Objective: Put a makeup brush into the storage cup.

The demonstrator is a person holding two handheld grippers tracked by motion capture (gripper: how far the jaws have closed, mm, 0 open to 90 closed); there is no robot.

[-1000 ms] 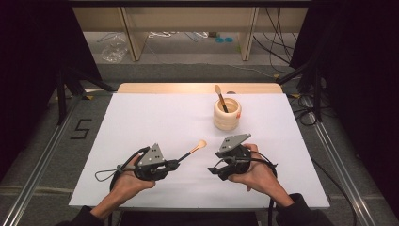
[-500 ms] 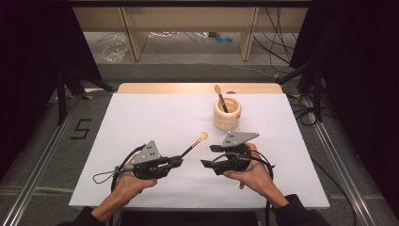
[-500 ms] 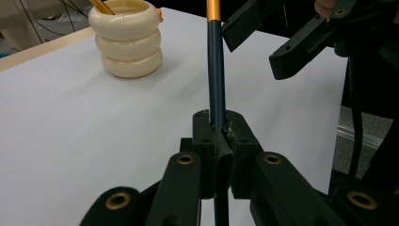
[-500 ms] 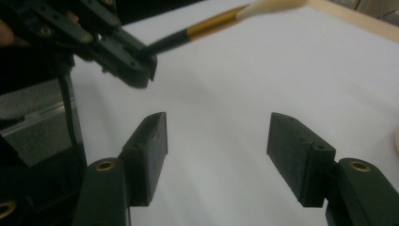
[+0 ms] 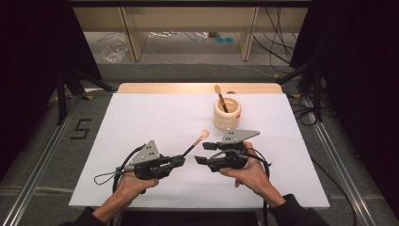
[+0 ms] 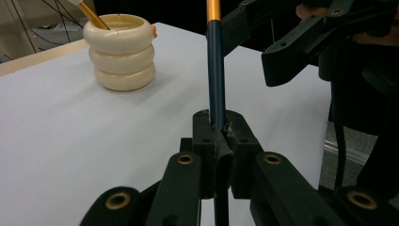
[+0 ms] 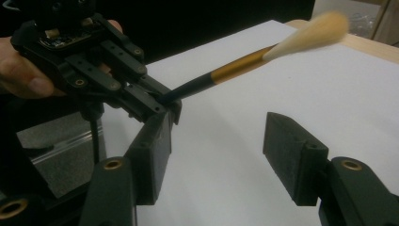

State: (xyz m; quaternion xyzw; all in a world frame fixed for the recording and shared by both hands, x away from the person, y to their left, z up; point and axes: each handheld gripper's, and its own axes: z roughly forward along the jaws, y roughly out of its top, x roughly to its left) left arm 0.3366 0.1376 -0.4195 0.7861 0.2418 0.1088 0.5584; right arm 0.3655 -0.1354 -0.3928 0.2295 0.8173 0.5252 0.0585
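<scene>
My left gripper is shut on the dark handle of a brush, which has a gold ferrule and pale bristles and slants up and away over the white table. My right gripper faces left, close to the handle. It stands open and its jaws have just been closing a little. The handle passes just beyond its pads and nothing sits between them. A cream ribbed cup holds a second brush farther back.
A white sheet covers the table, with a wooden strip along its far edge. Metal rails run down both sides on the floor. Shelving, cables and a plastic bag lie beyond the table. Dark curtains hang left and right.
The right gripper has turned so that its jaws point left at the brush handle, and it has come closer to it. The left gripper holds the brush in the same place.
</scene>
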